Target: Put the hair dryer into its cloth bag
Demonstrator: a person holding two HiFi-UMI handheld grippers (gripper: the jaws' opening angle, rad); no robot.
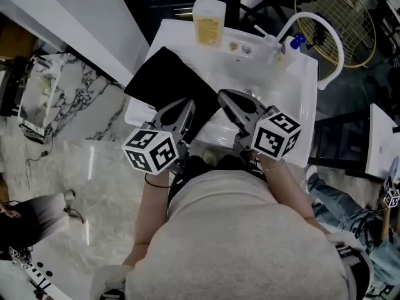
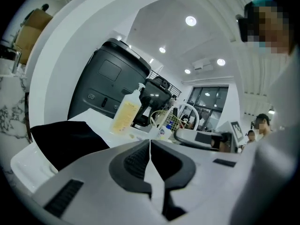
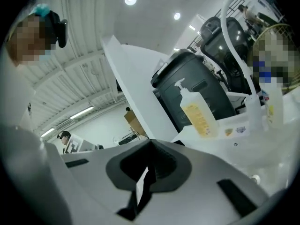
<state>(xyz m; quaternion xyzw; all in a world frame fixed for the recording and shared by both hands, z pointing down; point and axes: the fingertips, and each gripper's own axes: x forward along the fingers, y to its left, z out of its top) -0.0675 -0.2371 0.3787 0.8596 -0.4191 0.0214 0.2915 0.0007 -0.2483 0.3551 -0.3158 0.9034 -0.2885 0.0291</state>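
The black cloth bag (image 1: 164,80) lies flat on the left part of the white washbasin top (image 1: 294,111); in the left gripper view the bag (image 2: 65,142) sits low at the left. No hair dryer shows in any view. My left gripper (image 1: 189,103) hovers over the bag's near right edge, jaws shut with nothing between them (image 2: 150,142). My right gripper (image 1: 223,95) is beside it above the basin, also shut and empty (image 3: 151,142). Both point nearly level, away from the person.
A pump bottle of yellow liquid (image 1: 208,20) stands at the basin's back edge, with small bottles (image 1: 284,49) near the white curved tap (image 1: 325,39). A dark grey bin-like unit (image 2: 110,78) rises behind. A yellow wire basket (image 1: 340,17) is back right; marble floor at left.
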